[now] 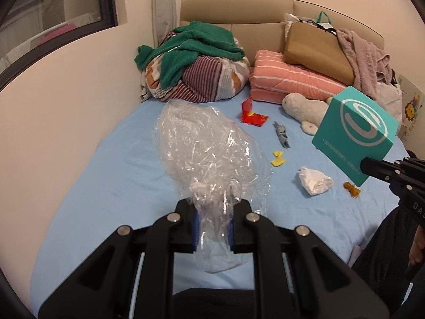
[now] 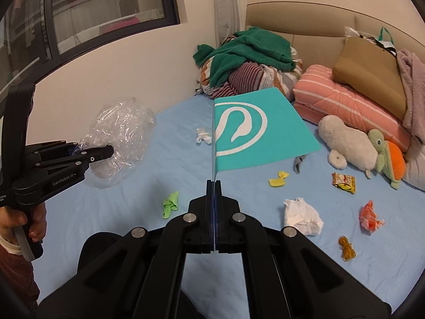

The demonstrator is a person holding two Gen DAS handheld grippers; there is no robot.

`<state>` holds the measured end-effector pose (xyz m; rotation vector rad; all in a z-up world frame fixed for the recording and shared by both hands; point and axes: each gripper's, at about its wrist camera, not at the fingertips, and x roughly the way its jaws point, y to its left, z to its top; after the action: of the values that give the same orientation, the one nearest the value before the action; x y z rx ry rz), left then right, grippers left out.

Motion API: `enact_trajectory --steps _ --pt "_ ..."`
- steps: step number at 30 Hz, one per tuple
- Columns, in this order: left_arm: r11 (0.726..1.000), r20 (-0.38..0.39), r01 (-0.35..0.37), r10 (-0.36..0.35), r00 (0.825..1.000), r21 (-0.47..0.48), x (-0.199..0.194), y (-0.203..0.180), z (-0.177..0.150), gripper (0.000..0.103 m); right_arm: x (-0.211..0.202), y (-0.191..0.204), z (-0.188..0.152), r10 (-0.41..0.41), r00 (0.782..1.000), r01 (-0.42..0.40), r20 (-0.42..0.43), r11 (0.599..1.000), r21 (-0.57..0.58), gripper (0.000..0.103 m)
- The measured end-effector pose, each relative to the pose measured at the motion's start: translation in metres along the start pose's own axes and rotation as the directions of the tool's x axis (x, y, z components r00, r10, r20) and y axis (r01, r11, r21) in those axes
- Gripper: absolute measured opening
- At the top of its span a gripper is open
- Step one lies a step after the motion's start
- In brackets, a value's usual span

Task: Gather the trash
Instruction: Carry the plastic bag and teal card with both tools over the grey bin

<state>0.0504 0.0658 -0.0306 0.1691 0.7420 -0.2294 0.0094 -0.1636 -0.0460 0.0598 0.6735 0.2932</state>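
- Clear plastic bag (image 1: 209, 154): crinkled, see-through, puffed out at its far end; its neck is pinched between the blue pads of the left gripper (image 1: 213, 228), held off the blue sheet (image 1: 106, 186) above the wall-side half of the bed.
- Teal card (image 2: 255, 130): flat, white swirl in a ring on its face; near edge clamped between the pressed-together fingers of the right gripper (image 2: 213, 186), above mid-bed.
- Loose trash on the sheet toward the bed's foot and open side: white crumpled tissue (image 2: 302, 216), yellow wrapper (image 2: 277, 179), brown rubber bands (image 2: 346, 248), grey scrap (image 1: 282, 134).
- Left wrist view only: red packet (image 1: 252, 115) near the pink striped quilt (image 1: 289, 79); the card reads as a box-like teal shape with small print.
- Right wrist view only: green scrap (image 2: 171, 203), small white scrap (image 2: 203, 135), orange wrapper (image 2: 370, 216), snack packet (image 2: 344, 182), turtle plush (image 2: 387, 159), hand (image 2: 24, 220) on the left gripper's handle.
- Both views: white plush (image 2: 345, 143), green towel (image 1: 191, 47) on a striped bundle at the head.
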Motion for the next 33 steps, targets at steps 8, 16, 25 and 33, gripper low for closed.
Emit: enact_trajectory --steps 8,16,25,33 --pt "0.972 0.043 0.17 -0.179 0.983 0.159 -0.022 -0.11 0.016 0.016 -0.094 -0.067 -0.037 -0.175 0.983 0.166 0.062 0.978 0.127 0.0" --pt "0.861 0.051 0.359 -0.402 0.914 0.362 -0.05 -0.251 0.03 0.016 -0.211 -0.138 -0.089 -0.425 0.902 0.388 0.078 0.876 0.287 0.0" --pt "0.643 -0.03 0.523 -0.615 0.788 0.56 -0.093 -0.412 0.022 0.016 -0.335 -0.19 -0.159 -0.683 0.73 0.601 0.03 0.662 0.447 0.0" --pt "0.404 -0.137 0.604 -0.744 0.653 0.687 -0.143 -0.541 0.003 0.016 -0.437 -0.226 -0.215 -0.837 0.544 0.72 -0.058 0.43 0.544 0.0"
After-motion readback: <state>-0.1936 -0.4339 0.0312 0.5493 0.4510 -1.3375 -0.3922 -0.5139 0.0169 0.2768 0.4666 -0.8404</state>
